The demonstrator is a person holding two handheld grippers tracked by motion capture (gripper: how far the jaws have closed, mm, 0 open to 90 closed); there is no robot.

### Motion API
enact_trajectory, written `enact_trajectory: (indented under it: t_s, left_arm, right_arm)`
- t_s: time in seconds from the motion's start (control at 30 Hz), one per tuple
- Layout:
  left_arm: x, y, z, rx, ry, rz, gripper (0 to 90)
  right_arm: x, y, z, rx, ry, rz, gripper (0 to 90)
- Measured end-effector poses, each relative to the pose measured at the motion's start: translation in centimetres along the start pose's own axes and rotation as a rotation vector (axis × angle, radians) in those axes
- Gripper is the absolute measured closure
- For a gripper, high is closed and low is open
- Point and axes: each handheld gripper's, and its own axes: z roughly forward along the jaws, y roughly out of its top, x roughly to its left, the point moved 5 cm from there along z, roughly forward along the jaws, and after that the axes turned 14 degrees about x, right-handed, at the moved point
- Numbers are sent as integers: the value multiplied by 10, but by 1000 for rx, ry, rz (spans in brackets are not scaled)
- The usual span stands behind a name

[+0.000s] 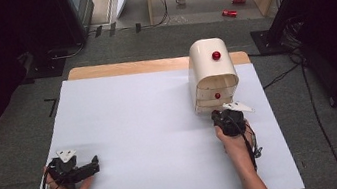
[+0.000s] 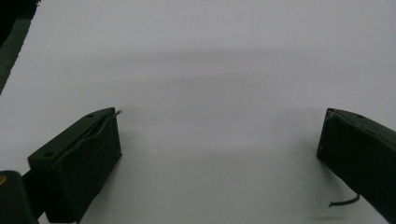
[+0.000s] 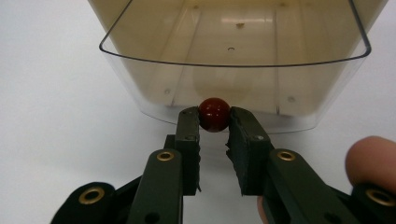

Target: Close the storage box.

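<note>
Two grippers at work on a white-covered bench (image 1: pixel 151 127), one busy, one idle. Right gripper (image 3: pixel 215 122) at the near face of a small cream drawer cabinet (image 1: pixel 212 70) standing toward the far right of the bench, jaws pinching the red ball knob (image 3: pixel 214 114) of the lowest drawer (image 3: pixel 233 70). Knob squarely between the two pads, dead ahead of the jaws, touched on both sides. Drawer drawn out toward the near edge, its clear tinted front wall curving just behind the knob; sliding axis in line with the gripper, far to near. Nothing visible inside the drawer apart from small marks on its floor. Second red knob (image 1: pixel 216 55) up on the cabinet's rounded top front, untouched.

Left gripper (image 2: pixel 219 149) down at the near left corner of the bench, well apart from the cabinet, jaws spread wide with only bare white sheet between them. Far less well placed than the right for anything at the drawer.

Judging from the grip, likely a straight pull or push along the drawer's line; any sideways drift apt to slip the round knob from the pads or skew the light cabinet.
</note>
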Motion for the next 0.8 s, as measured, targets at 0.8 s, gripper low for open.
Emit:
enact_trajectory:
  t_s: [0.8]
  left_arm:
    - [0, 0, 0, 0, 0, 0, 0]
  right_arm:
    - [-4, 3, 8, -7, 45, 18, 651]
